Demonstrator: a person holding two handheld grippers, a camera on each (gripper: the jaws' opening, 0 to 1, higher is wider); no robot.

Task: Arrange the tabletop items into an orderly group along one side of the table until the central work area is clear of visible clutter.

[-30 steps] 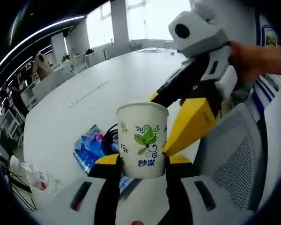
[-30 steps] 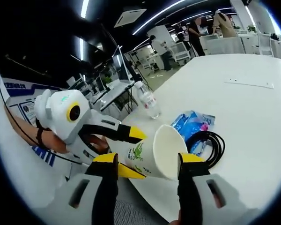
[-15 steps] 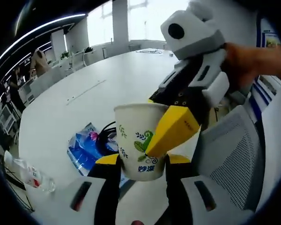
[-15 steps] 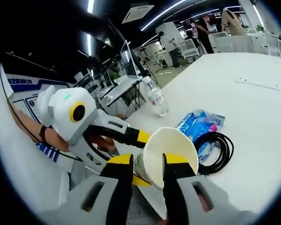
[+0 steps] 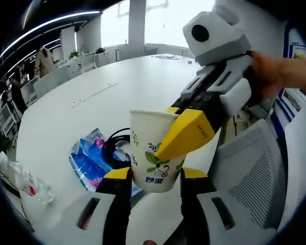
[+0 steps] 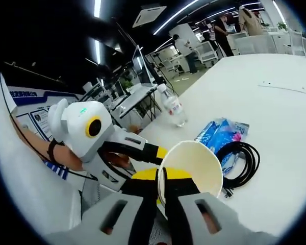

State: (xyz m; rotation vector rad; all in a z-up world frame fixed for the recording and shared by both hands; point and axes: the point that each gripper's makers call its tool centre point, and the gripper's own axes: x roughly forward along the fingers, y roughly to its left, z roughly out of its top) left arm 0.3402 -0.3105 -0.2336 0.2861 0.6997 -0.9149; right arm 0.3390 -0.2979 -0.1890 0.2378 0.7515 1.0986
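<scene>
My left gripper (image 5: 150, 173) clamps the paper cup's (image 5: 154, 148) base, holding it above the near table (image 5: 92, 107) edge. My right gripper (image 6: 161, 178) pinches its rim (image 6: 163, 168), jaws nearly together. Beyond lie a black cable (image 6: 242, 161), blue packet (image 5: 89, 161) and water bottle (image 6: 172, 106).

A second ago the right tongs (image 6: 160, 186) stood wide apart on either side of the paper cup (image 6: 190, 168); now they have closed onto its rim, pinching the wall at the near edge. In the left gripper view their yellow tips, which before sat just right of the cup, now overlap its printed side. The cup, upright before between the left tongs (image 5: 150, 173), now leans a little to the left.
</scene>
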